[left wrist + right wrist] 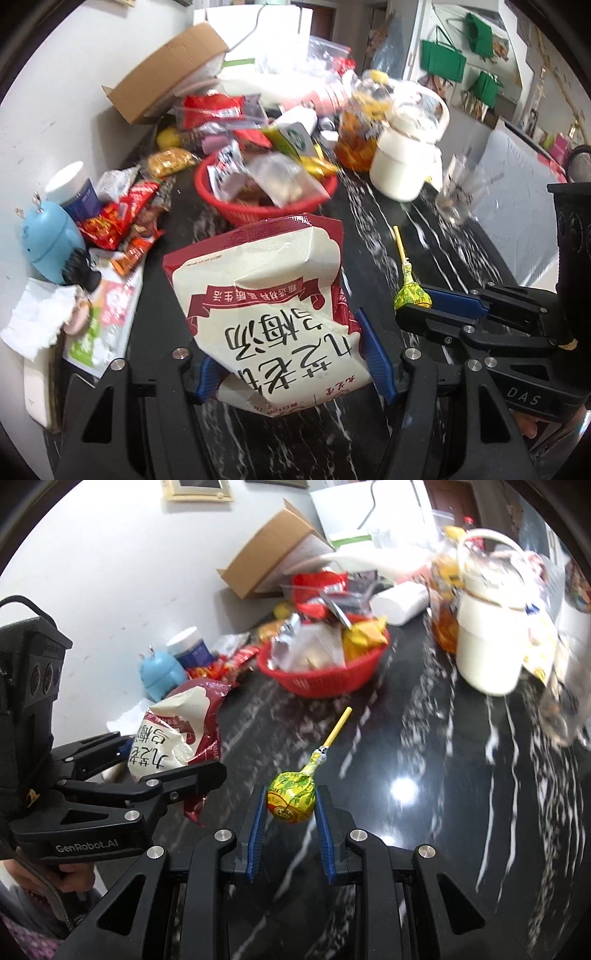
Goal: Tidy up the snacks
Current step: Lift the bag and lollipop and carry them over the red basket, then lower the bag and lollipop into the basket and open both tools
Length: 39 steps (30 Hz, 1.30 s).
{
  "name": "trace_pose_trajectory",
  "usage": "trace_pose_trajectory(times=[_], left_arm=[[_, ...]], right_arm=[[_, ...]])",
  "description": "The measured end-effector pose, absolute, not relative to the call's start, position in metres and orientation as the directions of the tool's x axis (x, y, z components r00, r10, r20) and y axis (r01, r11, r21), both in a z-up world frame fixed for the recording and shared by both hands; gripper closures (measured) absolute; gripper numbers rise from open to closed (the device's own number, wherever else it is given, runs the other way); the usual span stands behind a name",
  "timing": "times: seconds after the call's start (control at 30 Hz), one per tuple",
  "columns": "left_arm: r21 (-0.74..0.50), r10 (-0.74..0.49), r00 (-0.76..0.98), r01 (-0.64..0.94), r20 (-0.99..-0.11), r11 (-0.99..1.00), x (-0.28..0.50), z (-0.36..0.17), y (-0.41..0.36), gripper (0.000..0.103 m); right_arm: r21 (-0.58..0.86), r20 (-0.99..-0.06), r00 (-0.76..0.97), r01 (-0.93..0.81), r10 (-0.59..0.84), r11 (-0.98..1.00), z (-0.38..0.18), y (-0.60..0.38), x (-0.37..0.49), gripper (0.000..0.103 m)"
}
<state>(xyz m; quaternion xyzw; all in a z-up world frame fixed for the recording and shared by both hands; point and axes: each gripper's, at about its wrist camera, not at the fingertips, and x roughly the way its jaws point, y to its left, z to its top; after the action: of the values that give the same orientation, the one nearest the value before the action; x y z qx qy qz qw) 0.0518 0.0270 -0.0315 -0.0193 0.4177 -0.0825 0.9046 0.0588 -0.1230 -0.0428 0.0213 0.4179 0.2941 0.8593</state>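
From my left wrist camera, I see my left gripper (291, 358) clamped on a cream and dark-red snack bag (266, 295), its blue pads (373, 354) pressing the bag's lower sides. The bag is lifted above the black marbled tabletop (369, 229). Beyond it sits the red basket (236, 206), heaped with packets, and loose red wrappers (122, 214) lie near the wall beside a blue figurine (51, 243). At the right edge my right gripper (421, 299) pinches a lollipop (410, 291).

From my right wrist camera, the right gripper (291, 805) is narrow, its blue pads (256, 823) closed on the lollipop's (291, 797) yellow-green wrapped head, the stick pointing away toward the basket (325, 679). The lollipop is off the tabletop (424, 760). To the left, the left gripper (173, 760) carries the snack bag (177, 731). A white jug (487, 646) stands to the right of the basket.
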Motion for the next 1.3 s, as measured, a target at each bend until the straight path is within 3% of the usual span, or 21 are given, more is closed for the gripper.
trace_pose_trajectory(times=[0.57,1.3], left_arm=[[-0.146,-0.179,0.718,0.109,-0.673,0.983,0.135,0.009,0.055,0.039],[-0.198,-0.229,0.662,0.122,-0.714,0.973,0.24,-0.03,0.05,0.039]], right_arm=[[0.21,-0.65,0.553,-0.529,0.522,0.822,0.008,-0.103,0.131,0.077],[0.156,-0.669,0.577,-0.507,0.468,0.848,0.009,-0.106,0.214,0.077]])
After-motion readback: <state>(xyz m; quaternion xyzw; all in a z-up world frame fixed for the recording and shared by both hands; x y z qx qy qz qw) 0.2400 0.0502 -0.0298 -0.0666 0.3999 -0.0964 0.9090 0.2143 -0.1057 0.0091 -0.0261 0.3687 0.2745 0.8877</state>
